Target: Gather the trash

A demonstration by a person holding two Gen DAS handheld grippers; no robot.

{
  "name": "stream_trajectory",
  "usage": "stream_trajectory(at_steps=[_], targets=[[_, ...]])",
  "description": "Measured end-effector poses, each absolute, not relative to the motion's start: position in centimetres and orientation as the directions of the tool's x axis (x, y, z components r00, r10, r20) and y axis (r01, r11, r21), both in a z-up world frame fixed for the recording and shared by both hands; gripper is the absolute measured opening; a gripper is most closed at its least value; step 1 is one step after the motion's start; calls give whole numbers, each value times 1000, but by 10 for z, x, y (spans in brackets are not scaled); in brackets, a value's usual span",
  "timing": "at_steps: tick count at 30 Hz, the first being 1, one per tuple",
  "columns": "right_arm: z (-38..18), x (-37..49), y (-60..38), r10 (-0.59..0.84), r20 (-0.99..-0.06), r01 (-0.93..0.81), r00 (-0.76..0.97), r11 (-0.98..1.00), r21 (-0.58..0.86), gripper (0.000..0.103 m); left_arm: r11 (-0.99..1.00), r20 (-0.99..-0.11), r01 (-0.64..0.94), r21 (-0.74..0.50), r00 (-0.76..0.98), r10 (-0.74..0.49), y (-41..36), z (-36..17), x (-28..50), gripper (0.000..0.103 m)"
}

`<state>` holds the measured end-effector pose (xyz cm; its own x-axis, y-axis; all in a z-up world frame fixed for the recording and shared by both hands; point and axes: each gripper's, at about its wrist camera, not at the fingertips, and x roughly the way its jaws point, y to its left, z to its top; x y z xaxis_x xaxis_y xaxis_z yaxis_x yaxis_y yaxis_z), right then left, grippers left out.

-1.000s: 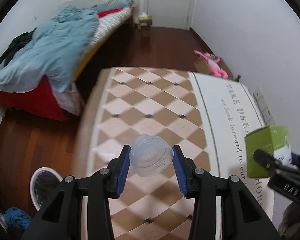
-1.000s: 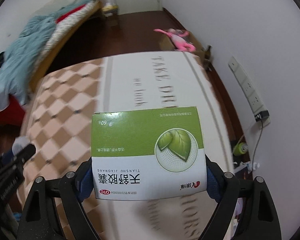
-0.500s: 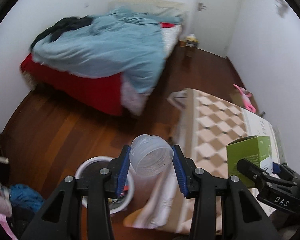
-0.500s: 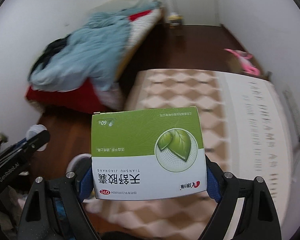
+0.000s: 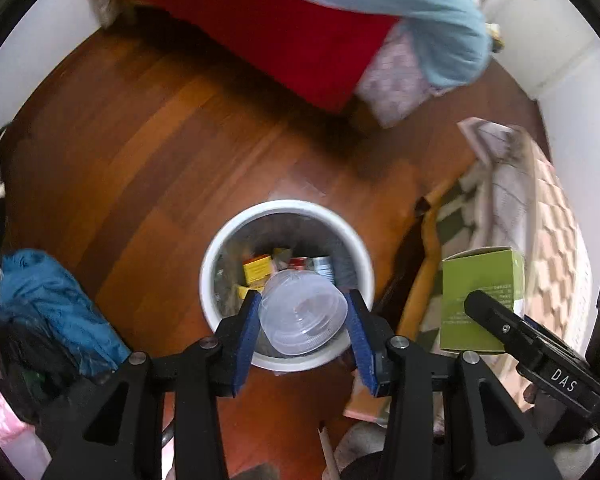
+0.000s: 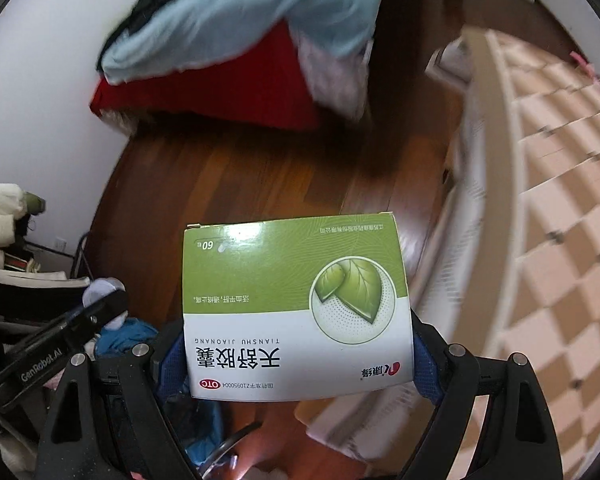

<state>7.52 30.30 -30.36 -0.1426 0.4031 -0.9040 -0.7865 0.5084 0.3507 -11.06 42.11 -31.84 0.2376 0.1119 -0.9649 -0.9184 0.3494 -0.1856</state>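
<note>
A blue cloth (image 5: pixel 40 300) lies on the wood floor (image 5: pixel 148 152). The left tongs (image 5: pixel 303 322) squeeze a clear plastic cup (image 5: pixel 303 318), right over the white bin (image 5: pixel 288 216) with trash inside. The right tongs (image 6: pixel 298 354) pinch a green and white box (image 6: pixel 296 304) above the floor, beside the checkered tabletop (image 6: pixel 560 200).

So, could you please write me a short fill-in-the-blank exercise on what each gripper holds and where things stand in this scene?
1. The left gripper holds a clear plastic ____ between its blue-padded fingers.
2. That item hangs directly above the white ____, which already has trash in it.
3. The right gripper holds a green and white medicine ____.
4. The floor around the bin is made of ____.

Missing words: cup; bin; box; wood
</note>
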Motion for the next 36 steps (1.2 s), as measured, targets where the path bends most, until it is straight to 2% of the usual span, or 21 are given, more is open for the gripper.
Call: stream_trajectory(at_steps=[1,2,3,6,8,9,14,18,22,26,36], targets=[[-316,70,313,387,-908,-787,-159,506,353,90,336,-966,-924,-185,233,110,425,-321,-117,64],[-325,68,319,377,-911,-785,-166,509,354,91,309,-966,-932,-188,233,116,429,-325,-123,82],[-333,66,326,367,-913,-781,-179,511,359,92,286,-963,-938,-198,240,122,431,-325,-132,88],[-360,61,345,331,-910,-763,-248,513,394,92,241,-967,-954,-175,212,138,433,-325,-152,89],[-372,58,352,329,-902,-745,-280,518,420,95,230,-970,-963,-141,180,161,431,-322,-162,99],[-375,57,353,336,-898,-741,-285,516,429,100,225,-971,-967,-118,160,175,428,-320,-168,99],[-380,54,351,352,-894,-759,-278,490,429,102,219,-963,-975,-39,96,253,407,-309,-182,99],[-372,49,341,317,-928,-818,-193,470,331,102,249,-951,-968,28,51,306,383,-296,-188,99],[-354,40,314,270,-959,-885,-80,424,193,102,274,-944,-961,26,67,324,362,-280,-191,99],[-331,33,287,276,-961,-908,-35,394,146,102,313,-936,-949,22,91,342,339,-263,-187,99],[-243,22,214,383,-923,-904,-37,382,194,102,402,-895,-915,-43,214,392,277,-188,-187,99]])
